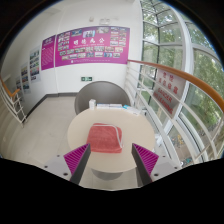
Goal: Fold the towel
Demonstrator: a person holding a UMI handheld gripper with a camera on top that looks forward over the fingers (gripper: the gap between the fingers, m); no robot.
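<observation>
A red towel (104, 139) lies in a folded, roughly square shape on a round white table (78, 128). My gripper (111, 162) hovers above the table's near edge, just short of the towel. Its two fingers with magenta pads (77, 156) stand wide apart, one at each side of the towel's near edge, and hold nothing. The towel's near edge sits just ahead of the fingertips.
A second round table (97, 95) stands beyond the first. A wooden handrail (180, 76) curves along tall windows to the right. A wall with pink posters (92, 45) closes the back. Tiled floor (40, 125) lies to the left.
</observation>
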